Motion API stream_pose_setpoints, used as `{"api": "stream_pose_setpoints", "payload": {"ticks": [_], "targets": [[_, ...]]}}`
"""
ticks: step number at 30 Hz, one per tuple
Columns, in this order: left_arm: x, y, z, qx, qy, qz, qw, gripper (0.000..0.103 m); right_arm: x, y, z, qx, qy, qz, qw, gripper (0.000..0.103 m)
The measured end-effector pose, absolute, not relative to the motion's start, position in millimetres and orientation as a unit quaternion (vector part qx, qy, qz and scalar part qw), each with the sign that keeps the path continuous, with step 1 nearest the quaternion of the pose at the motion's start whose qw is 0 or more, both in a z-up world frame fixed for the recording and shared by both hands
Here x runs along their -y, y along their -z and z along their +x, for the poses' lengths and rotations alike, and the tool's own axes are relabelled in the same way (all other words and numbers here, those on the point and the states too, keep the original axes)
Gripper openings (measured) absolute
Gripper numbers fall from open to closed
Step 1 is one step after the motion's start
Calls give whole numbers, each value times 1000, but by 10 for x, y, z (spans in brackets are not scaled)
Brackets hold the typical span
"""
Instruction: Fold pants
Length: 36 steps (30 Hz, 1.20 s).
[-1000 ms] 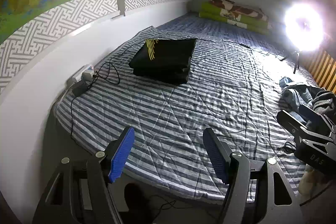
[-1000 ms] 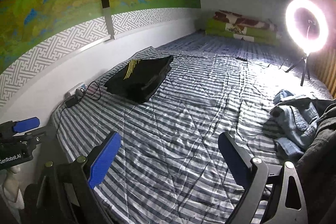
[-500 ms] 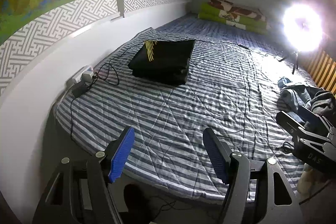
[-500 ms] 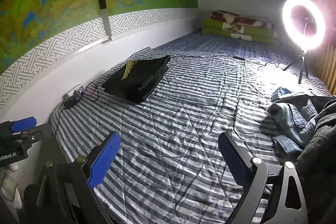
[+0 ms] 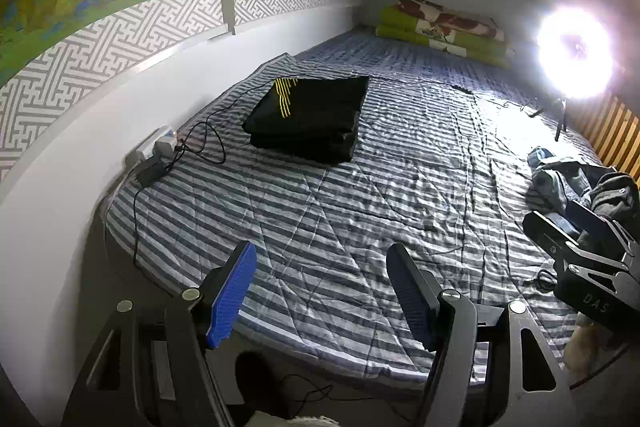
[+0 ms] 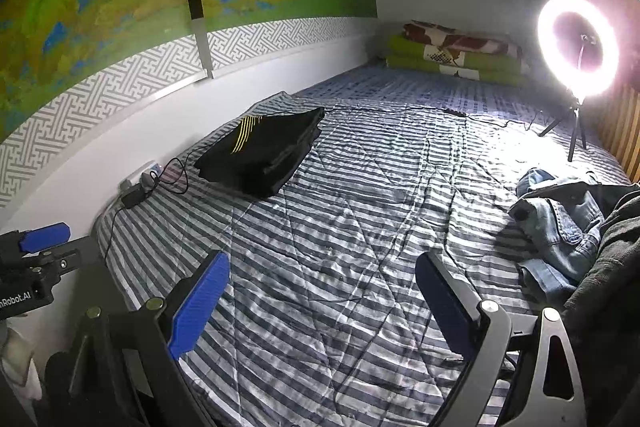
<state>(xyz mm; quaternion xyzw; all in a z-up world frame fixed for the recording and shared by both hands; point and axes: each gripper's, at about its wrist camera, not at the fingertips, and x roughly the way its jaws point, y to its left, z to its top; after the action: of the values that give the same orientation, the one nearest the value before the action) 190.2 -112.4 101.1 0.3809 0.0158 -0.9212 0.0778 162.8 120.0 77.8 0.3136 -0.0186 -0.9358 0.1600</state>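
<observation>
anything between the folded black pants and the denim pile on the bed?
Only bare striped quilt and a thin dark cable trailing across it. Nothing else sits between the folded black pants and the denim pile; clearest in the right wrist view.

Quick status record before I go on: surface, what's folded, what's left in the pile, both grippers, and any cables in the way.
surface: striped quilt on bed
folded: black pants with yellow stripes, stacked near the wall
unfolded: denim garment with dark clothes heaped at right edge
left gripper: open, empty, above near edge of quilt
right gripper: open, empty, beside the pile
cables: power strip by wall; thin cord crossing the quilt
light: ring light on tripod
</observation>
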Motion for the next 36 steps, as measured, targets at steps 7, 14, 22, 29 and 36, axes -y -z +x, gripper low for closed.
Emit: {"api": "stream_pose_setpoints", "payload": {"ticks": [7,14,22,29,36], "targets": [[1141,-1000,1904,-17,921,382,78,71,-1195,-763,1626,16,935,316,160,92],[1160,-990,1912,-20,921,383,76,71,-1191,-754,1622,16,935,317,161,92],[1147,-980,1902,-18,920,385,71,72,-1188,-739,1609,14,934,319,161,92],[1137,-982,1891,-18,921,384,68,77,-1187,-723,1593,14,934,320,161,92],[1167,-994,1886,-24,920,384,72,77,-1190,-706,1580,12,934,320,159,92]]}}
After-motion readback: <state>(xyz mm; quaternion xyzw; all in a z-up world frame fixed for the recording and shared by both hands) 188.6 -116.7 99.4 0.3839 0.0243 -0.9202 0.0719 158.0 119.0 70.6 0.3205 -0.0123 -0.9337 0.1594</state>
